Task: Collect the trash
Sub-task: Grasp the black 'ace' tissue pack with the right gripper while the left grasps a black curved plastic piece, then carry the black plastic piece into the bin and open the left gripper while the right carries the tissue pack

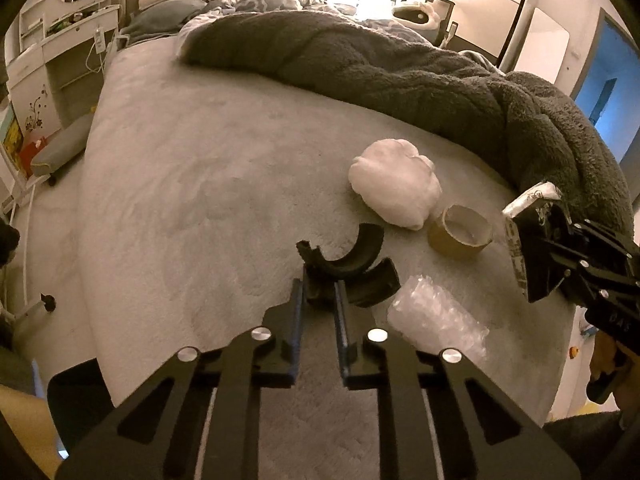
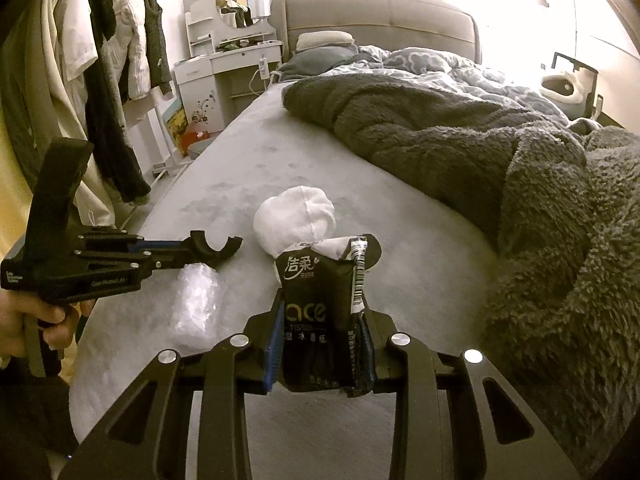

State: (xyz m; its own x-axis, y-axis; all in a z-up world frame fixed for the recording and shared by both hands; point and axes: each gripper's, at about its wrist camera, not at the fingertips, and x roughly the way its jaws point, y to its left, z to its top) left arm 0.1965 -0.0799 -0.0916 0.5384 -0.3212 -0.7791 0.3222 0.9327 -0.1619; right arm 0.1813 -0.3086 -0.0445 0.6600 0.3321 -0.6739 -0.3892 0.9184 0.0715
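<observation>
— Looking across the wide pale-grey plush bed cover (image 1: 192, 184), where did the trash lie?

— All of it sat near the foot end, with the heaped dark-grey fleece blanket (image 1: 400, 76) walling off the far side and open cover toward the bed's near edge. Largest was the white crumpled tissue ball (image 1: 394, 186), then the clear bubble-wrap wad (image 1: 436, 320), then the brown cardboard tape core (image 1: 460, 236).

— And the claws?

— The left gripper (image 1: 320, 292) was clamped on the end of a black curved half-ring plastic piece (image 1: 348, 256), whose arc ran away from the fingers toward the tissue ball; a second black curved half-ring (image 1: 374, 286) lay just beside it. The right gripper (image 2: 320, 344) was gripping a black tissue packet (image 2: 320, 304), upright between its fingers.

— Nearest to what remained?

— I judged the left nearer the bubble wrap; both hands were full.
</observation>
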